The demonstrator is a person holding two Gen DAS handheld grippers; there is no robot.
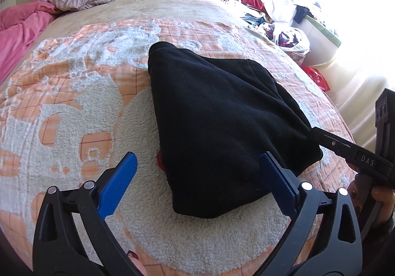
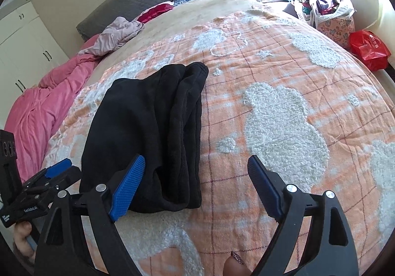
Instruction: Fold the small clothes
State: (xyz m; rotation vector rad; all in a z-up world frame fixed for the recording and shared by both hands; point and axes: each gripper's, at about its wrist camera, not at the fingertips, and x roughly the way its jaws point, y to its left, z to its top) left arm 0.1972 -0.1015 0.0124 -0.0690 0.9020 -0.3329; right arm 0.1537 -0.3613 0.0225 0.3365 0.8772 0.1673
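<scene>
Folded black garment (image 1: 217,123) lying mid-blanket (image 1: 74,103) toward its near edge, left gripper (image 1: 197,172) and right gripper (image 2: 196,177) both spread wide and empty; stacked layers likely to slide apart if snagged by a pad.

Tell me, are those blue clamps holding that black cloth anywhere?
No. Both the left gripper and right gripper stand open above the black cloth, their pads clear of it. Nothing is held.

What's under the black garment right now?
The black garment lies on the orange-and-white blanket. A bit of something red peeks out at its left edge; the rest is covered.
</scene>
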